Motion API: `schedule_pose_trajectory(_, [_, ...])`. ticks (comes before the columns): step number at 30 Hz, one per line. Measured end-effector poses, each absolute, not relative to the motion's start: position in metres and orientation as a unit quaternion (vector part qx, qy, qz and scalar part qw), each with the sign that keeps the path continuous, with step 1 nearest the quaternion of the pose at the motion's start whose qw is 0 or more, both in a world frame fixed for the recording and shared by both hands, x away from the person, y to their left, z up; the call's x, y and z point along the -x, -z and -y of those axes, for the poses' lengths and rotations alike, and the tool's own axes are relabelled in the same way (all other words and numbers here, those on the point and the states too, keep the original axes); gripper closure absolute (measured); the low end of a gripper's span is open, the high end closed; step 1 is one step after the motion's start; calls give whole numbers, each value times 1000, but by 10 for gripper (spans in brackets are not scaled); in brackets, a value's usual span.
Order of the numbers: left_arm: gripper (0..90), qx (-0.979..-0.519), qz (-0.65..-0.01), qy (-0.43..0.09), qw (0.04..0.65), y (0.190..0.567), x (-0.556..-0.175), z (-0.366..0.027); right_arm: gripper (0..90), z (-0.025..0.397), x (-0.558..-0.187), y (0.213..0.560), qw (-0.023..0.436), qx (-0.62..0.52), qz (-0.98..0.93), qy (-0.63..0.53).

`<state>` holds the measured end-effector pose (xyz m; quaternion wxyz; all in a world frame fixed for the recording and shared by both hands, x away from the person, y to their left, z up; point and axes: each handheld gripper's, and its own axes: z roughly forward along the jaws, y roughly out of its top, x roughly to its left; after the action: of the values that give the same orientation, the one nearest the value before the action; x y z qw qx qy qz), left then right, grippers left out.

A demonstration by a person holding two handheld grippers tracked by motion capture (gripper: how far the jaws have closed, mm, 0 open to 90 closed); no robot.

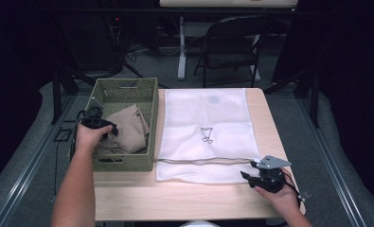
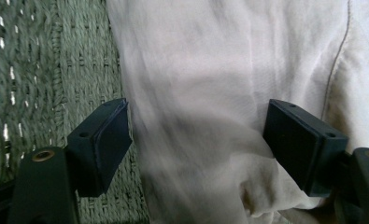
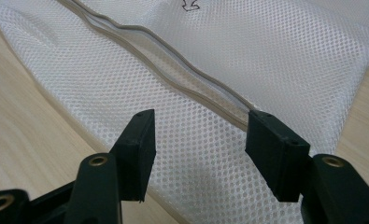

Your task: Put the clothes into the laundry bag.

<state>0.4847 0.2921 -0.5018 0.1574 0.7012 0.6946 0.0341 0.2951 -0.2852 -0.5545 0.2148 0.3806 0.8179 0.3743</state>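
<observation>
While the left gripper (image 2: 196,140) is held wide over the cloth (image 2: 229,84) inside the basket (image 1: 128,87), the right gripper (image 3: 198,140) is spread wide at the mesh bag's (image 3: 275,60) near edge.

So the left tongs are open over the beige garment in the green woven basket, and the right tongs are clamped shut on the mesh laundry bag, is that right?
Not quite. The right tongs are open, jaws apart over the mesh laundry bag near its zipper, as the right gripper view shows. The left tongs are open over the beige garment in the green woven basket.
</observation>
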Motion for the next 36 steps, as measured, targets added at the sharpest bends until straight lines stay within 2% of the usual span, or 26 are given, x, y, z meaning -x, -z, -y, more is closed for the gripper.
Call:
schedule_pose_trajectory(6, [210, -710, -689, -30, 138, 506, -488, -288, 423, 285, -295, 554, 216, -381, -818, -373])
schedule_pose_trajectory(31, [152, -706, -695, -4, 137, 527, -500, -290, 423, 284, -295, 555, 214, -376, -822, -371])
schedule_pose_trajectory(36, [87, -694, -706, 11, 139, 532, -500, -294, 422, 284, -295, 556, 214, -375, -823, -370])
